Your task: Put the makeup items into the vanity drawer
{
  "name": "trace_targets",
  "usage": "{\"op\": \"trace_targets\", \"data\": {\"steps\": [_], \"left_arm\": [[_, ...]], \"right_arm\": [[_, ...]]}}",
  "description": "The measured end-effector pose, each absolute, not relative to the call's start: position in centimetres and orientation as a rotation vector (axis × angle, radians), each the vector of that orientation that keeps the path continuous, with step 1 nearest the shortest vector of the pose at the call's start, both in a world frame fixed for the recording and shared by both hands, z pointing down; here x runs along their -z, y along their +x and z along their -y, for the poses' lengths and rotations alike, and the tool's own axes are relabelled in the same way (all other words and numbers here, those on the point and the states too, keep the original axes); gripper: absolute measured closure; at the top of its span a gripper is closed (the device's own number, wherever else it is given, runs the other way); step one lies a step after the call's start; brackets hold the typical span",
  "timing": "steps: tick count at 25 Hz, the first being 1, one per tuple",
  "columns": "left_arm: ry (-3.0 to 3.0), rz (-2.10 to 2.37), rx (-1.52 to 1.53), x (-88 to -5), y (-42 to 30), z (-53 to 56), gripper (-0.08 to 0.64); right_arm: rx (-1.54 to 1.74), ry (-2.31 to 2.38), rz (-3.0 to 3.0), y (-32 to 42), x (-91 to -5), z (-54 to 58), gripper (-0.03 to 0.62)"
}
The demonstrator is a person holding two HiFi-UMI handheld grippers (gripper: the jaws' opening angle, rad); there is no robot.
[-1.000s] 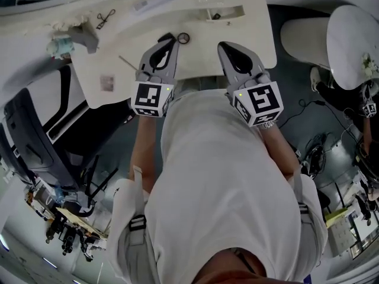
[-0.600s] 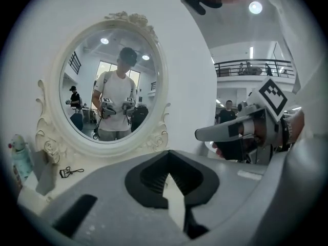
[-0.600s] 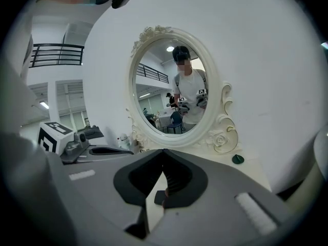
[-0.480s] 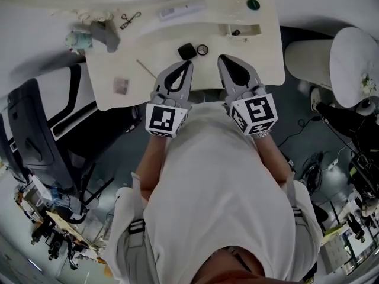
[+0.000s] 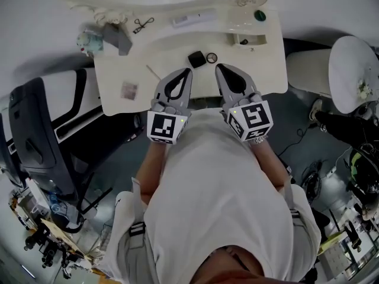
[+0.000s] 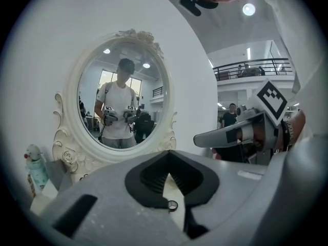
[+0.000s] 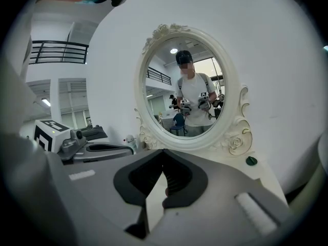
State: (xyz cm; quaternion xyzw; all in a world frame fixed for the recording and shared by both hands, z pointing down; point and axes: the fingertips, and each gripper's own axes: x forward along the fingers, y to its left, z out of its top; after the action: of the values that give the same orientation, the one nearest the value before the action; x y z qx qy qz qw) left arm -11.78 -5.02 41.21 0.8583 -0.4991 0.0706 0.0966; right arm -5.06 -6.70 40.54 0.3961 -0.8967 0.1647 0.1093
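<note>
At the front edge of the white vanity top, the left gripper and right gripper sit side by side, both with jaws pressed together and nothing in them. The makeup stuff is all out on top: a squarish black compact and a thin little ring just past the tips, and an eyelash curler and white tube back by the carved, rose-trimmed mirror frame. I can't see any open drawer. Risk imo: the top looks glossy and slick, so closed tips nudging in could skate the compact or flick the ring off the edge.
</note>
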Motion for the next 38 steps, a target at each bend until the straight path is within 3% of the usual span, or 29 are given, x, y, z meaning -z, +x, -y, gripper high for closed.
{"op": "trace_targets", "data": {"steps": [19, 38], "left_arm": [[2.394, 1.573, -0.213, -43.1, -12.0, 5.2, 0.554], [1.812, 1.907, -0.464, -54.5, -21.3, 1.5, 0.554]], "right_arm": [[-0.475, 1.058, 2.626, -4.9, -40.9, 7.4, 0.584], [-0.454, 0.818, 2.624, -8.6, -42.5, 6.1, 0.584]]}}
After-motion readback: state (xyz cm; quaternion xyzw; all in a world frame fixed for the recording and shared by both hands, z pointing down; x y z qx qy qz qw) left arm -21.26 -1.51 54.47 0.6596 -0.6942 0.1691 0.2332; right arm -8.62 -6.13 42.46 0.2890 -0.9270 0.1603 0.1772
